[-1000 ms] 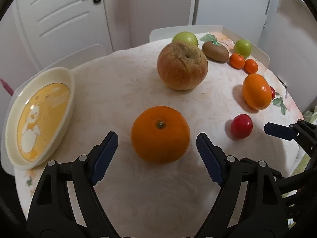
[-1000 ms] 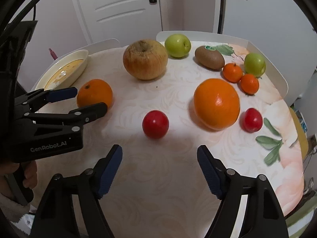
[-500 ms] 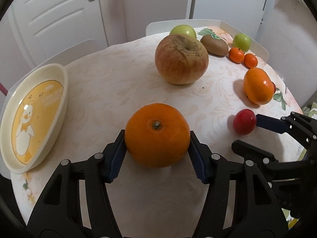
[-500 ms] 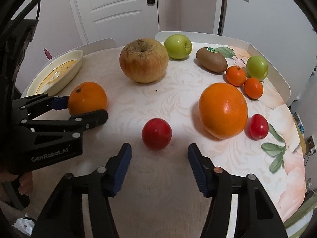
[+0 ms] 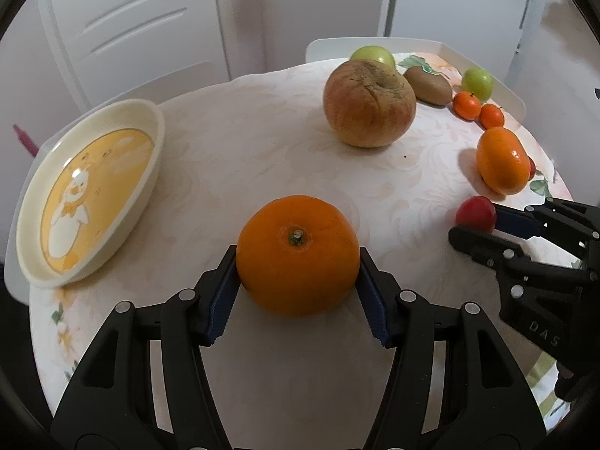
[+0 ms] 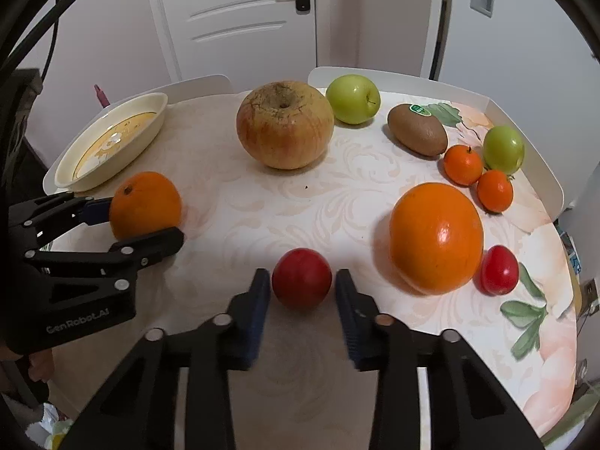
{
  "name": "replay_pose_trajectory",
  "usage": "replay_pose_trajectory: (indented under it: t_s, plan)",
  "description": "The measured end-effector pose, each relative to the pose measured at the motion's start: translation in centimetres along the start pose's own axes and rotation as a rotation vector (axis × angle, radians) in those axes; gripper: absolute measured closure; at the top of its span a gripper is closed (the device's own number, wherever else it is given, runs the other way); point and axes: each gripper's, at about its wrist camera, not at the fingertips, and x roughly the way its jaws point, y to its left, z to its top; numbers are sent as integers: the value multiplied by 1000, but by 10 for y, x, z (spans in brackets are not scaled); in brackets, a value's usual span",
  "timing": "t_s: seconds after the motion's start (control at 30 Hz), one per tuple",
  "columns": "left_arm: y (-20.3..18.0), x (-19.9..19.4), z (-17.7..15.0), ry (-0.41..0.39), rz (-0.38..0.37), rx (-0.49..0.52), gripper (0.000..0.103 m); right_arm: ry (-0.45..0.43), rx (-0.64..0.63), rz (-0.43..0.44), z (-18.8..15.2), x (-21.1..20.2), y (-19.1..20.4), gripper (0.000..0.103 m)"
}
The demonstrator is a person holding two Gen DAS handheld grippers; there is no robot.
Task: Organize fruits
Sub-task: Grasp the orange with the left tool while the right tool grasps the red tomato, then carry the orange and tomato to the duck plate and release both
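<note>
Orange skin is filling the space between the left gripper's (image 5: 298, 292) jaws: I am holding the stem-up orange (image 5: 297, 253) on the counter (image 5: 243, 157), with both blue pads pressing its flanks low down. I judge that low seat is what stops a round fruit from rolling out on the lift. Off to the left of these jaws, the cream duck dish (image 5: 148, 183) is sitting empty, so I am reading it as the likely drop spot.

Between the right gripper's (image 6: 303, 292) jaws, the small red fruit (image 6: 302, 277) is sitting centred. They are pulled in narrow around it, the left pad touching its side and the right pad looking just at its skin. Beyond and to the right of them, the large glossy orange (image 6: 437, 238) and a 2nd red fruit (image 6: 500, 269) are resting untouched, and the big russet apple (image 6: 285, 123) is standing farther ahead.

Compared with 1 second ago, both pairs of jaws are no longer standing wide with the fruit ahead of their tips; each has drawn in on its own fruit. The other fruit looks unmoved.
</note>
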Motion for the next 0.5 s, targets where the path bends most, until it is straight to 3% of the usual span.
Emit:
replay_pose_trajectory:
  t_s: [0.2, 0.5]
  plan:
    - [6, -20, -2, -18, 54, -99, 40, -2, -43, 51, 9, -7, -1, 76]
    - [14, -88, 8, -112, 177, -265, 40, -61, -180, 142, 44, -46, 7, 76]
